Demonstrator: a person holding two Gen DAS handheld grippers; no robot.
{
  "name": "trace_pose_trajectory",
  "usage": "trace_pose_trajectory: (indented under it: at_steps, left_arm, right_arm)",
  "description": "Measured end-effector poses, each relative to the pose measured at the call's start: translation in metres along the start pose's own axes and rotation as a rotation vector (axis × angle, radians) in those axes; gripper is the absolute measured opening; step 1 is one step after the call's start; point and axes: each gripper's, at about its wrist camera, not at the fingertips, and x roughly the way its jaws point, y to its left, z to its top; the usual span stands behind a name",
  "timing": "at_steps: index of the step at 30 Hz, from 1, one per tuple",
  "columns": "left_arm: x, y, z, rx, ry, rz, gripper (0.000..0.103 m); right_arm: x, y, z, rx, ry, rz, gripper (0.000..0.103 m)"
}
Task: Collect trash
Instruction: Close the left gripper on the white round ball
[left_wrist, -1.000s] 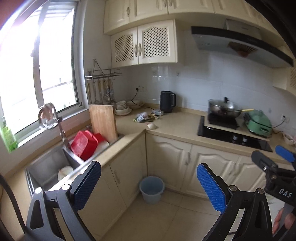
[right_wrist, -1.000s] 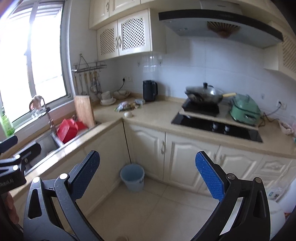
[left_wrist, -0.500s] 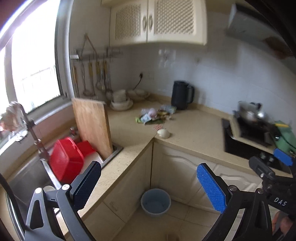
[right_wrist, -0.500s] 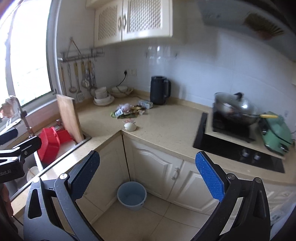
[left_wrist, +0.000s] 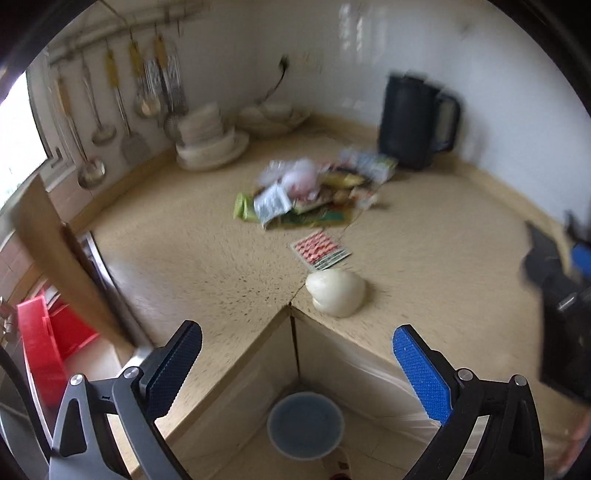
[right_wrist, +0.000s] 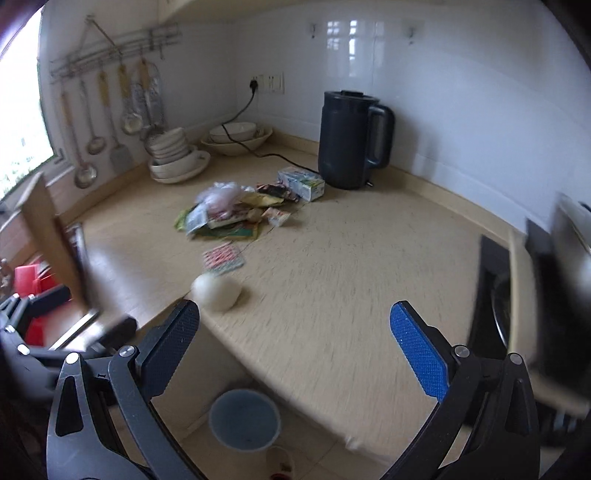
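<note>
A pile of wrappers and packets (left_wrist: 314, 192) lies on the beige counter near the corner; it also shows in the right wrist view (right_wrist: 236, 210). A red-patterned flat packet (left_wrist: 319, 249) (right_wrist: 223, 258) lies in front of it. A white round lump (left_wrist: 336, 291) (right_wrist: 218, 291) sits at the counter's inner corner edge. A blue bin (left_wrist: 304, 424) (right_wrist: 243, 419) stands on the floor below. My left gripper (left_wrist: 295, 365) is open and empty above the corner edge. My right gripper (right_wrist: 295, 354) is open and empty to its right.
A black kettle (right_wrist: 351, 140) stands behind the pile. Stacked bowls and plates (right_wrist: 177, 158) sit at the back left under hanging utensils. A wooden cutting board (left_wrist: 59, 258) leans by the sink with a red basket (left_wrist: 44, 354). The stove (right_wrist: 517, 288) is at right.
Both grippers have moved forward and down toward the counter corner. The trash pile and white lump are much closer. Both grippers stay open.
</note>
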Motion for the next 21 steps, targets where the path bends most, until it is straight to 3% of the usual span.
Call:
trace_pose_trajectory:
  at_steps: [6, 10, 16, 18, 20, 21]
  left_arm:
    - [0.140, -0.023, 0.052, -0.005, 0.119, 0.025, 0.102]
    - [0.218, -0.032, 0.079, 0.011, 0.142, 0.048, 0.102]
    - [0.275, -0.032, 0.098, 0.013, 0.170, 0.023, 0.102]
    - [0.289, -0.036, 0.105, 0.017, 0.168, 0.006, 0.096]
    - [0.293, -0.036, 0.106, -0.004, 0.164, -0.046, 0.071]
    - [0.298, -0.035, 0.107, -0.018, 0.166, -0.092, 0.064]
  right_arm:
    - [0.082, -0.020, 0.027, 0.004, 0.052, 0.029, 0.103]
    - [0.121, -0.026, 0.024, -0.005, 0.105, 0.030, 0.103]
    - [0.158, -0.031, 0.019, -0.006, 0.166, 0.036, 0.103]
    - [0.165, -0.034, 0.019, -0.006, 0.175, 0.038, 0.103]
    - [0.173, -0.034, 0.020, -0.006, 0.186, 0.041, 0.103]
    - [0.177, -0.034, 0.021, -0.006, 0.188, 0.047, 0.103]
